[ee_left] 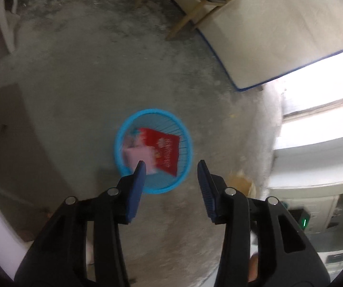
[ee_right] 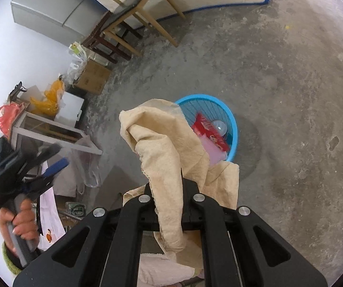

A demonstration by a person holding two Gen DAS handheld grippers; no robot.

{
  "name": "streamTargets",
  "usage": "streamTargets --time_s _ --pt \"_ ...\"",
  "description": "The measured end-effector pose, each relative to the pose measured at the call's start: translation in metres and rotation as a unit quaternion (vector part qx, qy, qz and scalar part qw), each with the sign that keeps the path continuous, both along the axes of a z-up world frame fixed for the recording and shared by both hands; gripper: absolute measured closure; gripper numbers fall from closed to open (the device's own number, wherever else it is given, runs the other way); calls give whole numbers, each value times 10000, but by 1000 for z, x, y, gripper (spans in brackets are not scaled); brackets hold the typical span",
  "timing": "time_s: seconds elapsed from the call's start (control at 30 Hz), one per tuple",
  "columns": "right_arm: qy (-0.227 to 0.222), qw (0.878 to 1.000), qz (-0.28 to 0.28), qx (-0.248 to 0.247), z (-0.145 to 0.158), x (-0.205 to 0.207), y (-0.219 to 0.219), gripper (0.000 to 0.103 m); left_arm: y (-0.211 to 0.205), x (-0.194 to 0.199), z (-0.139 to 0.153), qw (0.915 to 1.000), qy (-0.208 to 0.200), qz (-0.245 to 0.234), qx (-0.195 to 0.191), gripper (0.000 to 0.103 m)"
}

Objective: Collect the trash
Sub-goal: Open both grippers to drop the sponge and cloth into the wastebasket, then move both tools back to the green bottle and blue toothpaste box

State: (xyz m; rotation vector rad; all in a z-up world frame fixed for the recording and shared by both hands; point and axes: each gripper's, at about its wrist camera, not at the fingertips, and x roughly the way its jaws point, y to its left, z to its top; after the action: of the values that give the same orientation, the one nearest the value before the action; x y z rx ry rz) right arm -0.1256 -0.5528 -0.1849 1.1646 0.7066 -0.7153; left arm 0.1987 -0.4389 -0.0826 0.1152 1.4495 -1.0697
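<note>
Item: round blue plastic slatted basket (ee_right: 232, 129) on grey concrete floor (ee_right: 291, 95), already holding a red printed packet (ee_left: 166, 148) and a pink sheet (ee_left: 138, 155).
Right gripper (ee_right: 171, 181): clamped on a crumpled cream cloth (ee_right: 166, 143) hanging near the rim.
Left gripper (ee_left: 171, 165): jaws apart, empty, above basket.
Handling: centre the cloth over the opening before release, so no fold drapes outside.

Pale print on the red packet (ee_left: 165, 149) is blurred (nothing legible).
</note>
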Motion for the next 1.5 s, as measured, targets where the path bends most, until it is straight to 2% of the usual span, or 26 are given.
streamTargets --time_s 0.1,0.2,0.3,0.37,0.47,0.57,0.67,0.77,0.9,0.97,1.03,1.17,1.33,1.5 --pt "154 9996 227 -76 -2 20 -11 97 35 6 43 9983 -553 -180 -16 49" --pt "356 9977 544 -190 -8 55 -26 95 79 13 83 9950 -981 -78 -193 40" --pt "616 9942 807 -361 -22 90 -41 93 138 16 118 9897 -1381 164 -332 36" --pt "861 9902 980 -489 -37 113 -52 78 184 13 136 9840 -1684 439 -380 34" --pt "1290 9834 1182 -476 -72 139 -70 64 251 5 148 9747 -2026 875 -358 31" --pt "1648 9779 1225 -392 -97 150 -81 63 312 -1 153 9628 -2325 1364 -208 31" --pt "1757 9772 1128 -376 -104 150 -84 57 355 -8 153 9538 -2446 1730 -222 30" --pt "1785 9786 947 -389 -98 141 -79 56 383 -8 147 9501 -2378 2001 -248 30" --pt "1532 9825 913 -536 -70 122 -62 56 401 -2 141 9472 -2358 2136 -396 30" --pt "1293 9852 902 -672 -43 108 -48 56 412 -5 138 9461 -2416 2104 -473 30" --pt "1024 9879 863 -782 -13 94 -33 56 419 -7 129 9486 -2410 1979 -531 30" --pt "652 9890 930 -946 44 77 3 50 424 -19 120 9503 -2572 1686 -488 30" --pt "-8 9810 1673 -982 103 90 72 37 443 -42 114 9486 -2719 1547 -475 27" --pt "-562 9611 2640 -587 125 136 150 30 478 -72 104 9424 -2908 1572 -504 22"
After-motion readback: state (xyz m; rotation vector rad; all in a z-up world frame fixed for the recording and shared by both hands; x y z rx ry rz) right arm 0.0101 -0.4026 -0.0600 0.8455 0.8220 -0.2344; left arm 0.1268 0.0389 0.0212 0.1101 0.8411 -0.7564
